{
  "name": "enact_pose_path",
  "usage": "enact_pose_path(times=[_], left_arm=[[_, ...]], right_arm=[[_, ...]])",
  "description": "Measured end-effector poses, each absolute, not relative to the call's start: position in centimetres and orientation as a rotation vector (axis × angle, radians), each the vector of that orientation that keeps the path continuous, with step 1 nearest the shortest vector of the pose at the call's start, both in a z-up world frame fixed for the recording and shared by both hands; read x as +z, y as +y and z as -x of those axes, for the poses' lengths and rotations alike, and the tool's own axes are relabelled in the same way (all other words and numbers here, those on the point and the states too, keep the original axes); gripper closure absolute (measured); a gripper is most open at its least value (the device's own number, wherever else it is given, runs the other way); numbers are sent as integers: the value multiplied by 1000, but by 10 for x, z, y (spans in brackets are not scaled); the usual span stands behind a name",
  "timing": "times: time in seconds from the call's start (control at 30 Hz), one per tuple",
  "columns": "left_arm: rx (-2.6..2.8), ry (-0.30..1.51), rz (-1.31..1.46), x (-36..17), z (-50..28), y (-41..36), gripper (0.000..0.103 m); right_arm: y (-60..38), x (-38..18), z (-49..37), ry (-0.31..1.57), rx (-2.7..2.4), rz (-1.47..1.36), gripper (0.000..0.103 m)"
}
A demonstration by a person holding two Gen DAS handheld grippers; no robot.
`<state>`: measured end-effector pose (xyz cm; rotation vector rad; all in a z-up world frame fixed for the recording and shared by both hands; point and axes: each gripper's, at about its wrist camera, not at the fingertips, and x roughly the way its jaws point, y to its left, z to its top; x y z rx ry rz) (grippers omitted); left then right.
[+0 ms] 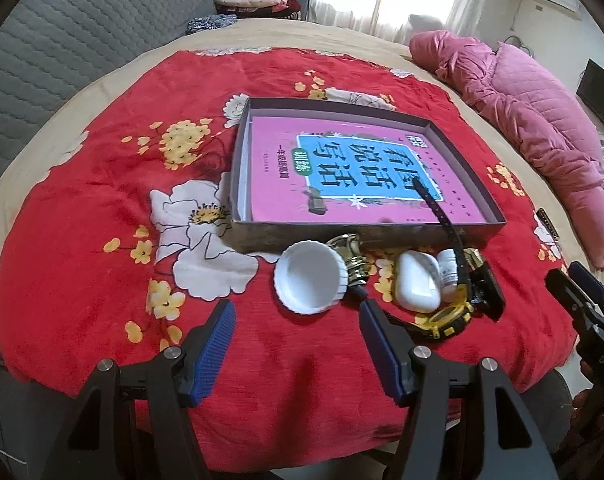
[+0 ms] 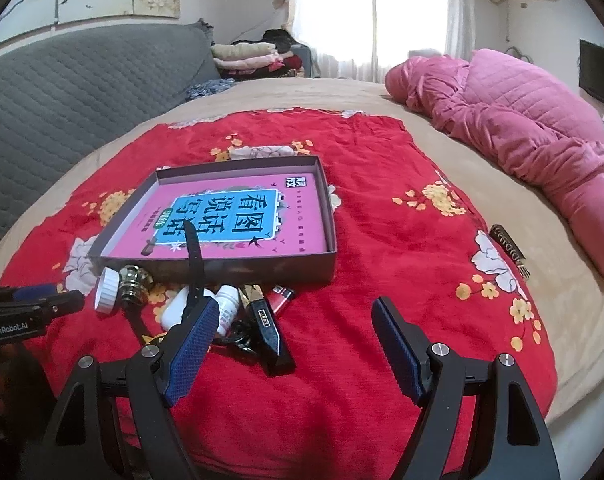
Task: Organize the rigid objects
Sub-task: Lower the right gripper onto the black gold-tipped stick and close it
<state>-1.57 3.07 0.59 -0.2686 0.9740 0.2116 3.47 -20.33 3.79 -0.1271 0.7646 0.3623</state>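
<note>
Hovering over the red cloth point(image 1: 81, 240), left gripper point(image 1: 297, 320) and right gripper point(image 2: 297, 320) gape wide, empty; lid point(image 1: 308, 282), watch point(image 1: 450, 316) and case point(image 1: 416, 280) lie beside the box point(image 1: 342, 236).

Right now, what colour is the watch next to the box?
Yellow and black watch, shown best in the left wrist view.

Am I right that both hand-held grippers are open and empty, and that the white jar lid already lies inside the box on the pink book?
Not quite: the white jar lid lies on the red blanket outside the box, as the left wrist view shows. The left hand-held gripper and right hand-held gripper are open and empty.
</note>
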Motion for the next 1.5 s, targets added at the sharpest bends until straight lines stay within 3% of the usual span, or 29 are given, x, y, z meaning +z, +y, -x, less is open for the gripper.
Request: enact_pose_path(times=[0.7, 1.2, 1.3, 1.5], left_arm=[[168, 1049, 288, -24, 5, 34, 39], [163, 1066, 303, -35, -3, 39, 39], [167, 1063, 308, -36, -7, 42, 39], [163, 1056, 331, -39, -13, 48, 39]], right_arm=[[-201, -10, -55, 984, 349, 162, 23], [-189, -31, -79, 966, 368, 242, 25], [-187, -36, -83, 974, 389, 235, 33], [-181, -44, -89, 967, 450, 244, 64]])
